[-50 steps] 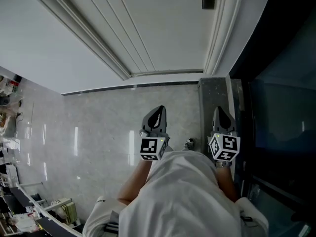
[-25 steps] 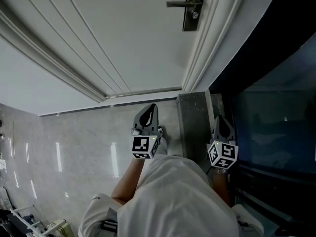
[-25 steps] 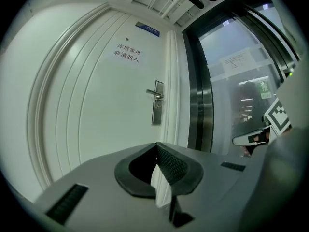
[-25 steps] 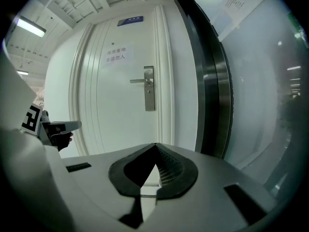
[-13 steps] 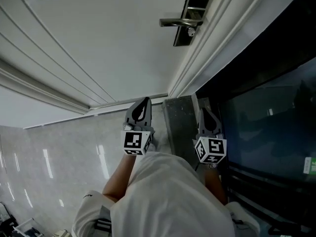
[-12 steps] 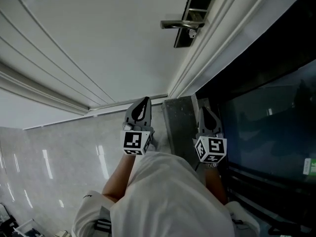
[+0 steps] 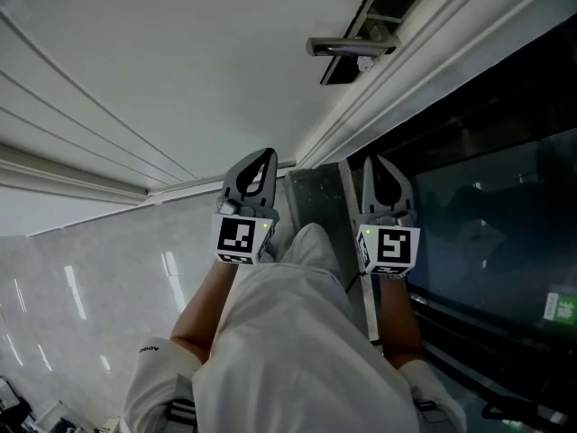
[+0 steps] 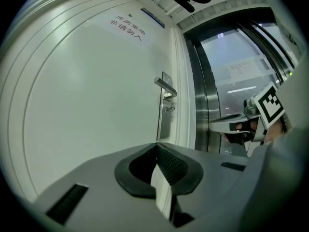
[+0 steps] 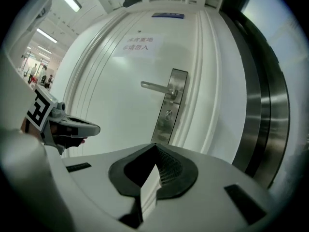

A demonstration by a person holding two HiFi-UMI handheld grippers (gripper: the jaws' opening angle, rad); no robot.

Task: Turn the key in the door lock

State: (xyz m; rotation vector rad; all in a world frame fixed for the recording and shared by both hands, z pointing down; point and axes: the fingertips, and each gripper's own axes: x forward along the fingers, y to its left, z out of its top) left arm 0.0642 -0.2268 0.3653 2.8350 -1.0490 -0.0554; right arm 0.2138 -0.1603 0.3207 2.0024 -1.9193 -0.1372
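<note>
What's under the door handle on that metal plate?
Below the lever handle, the metal plate carries a small round lock. Nothing stands in front of it, but it is too small to tell whether a key sits in it.

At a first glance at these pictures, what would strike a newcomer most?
The white door fills the upper left of the head view, with its metal lever handle and lock plate at its right edge. Below, the left tool and right tool, both shut and empty, point toward it.
</note>
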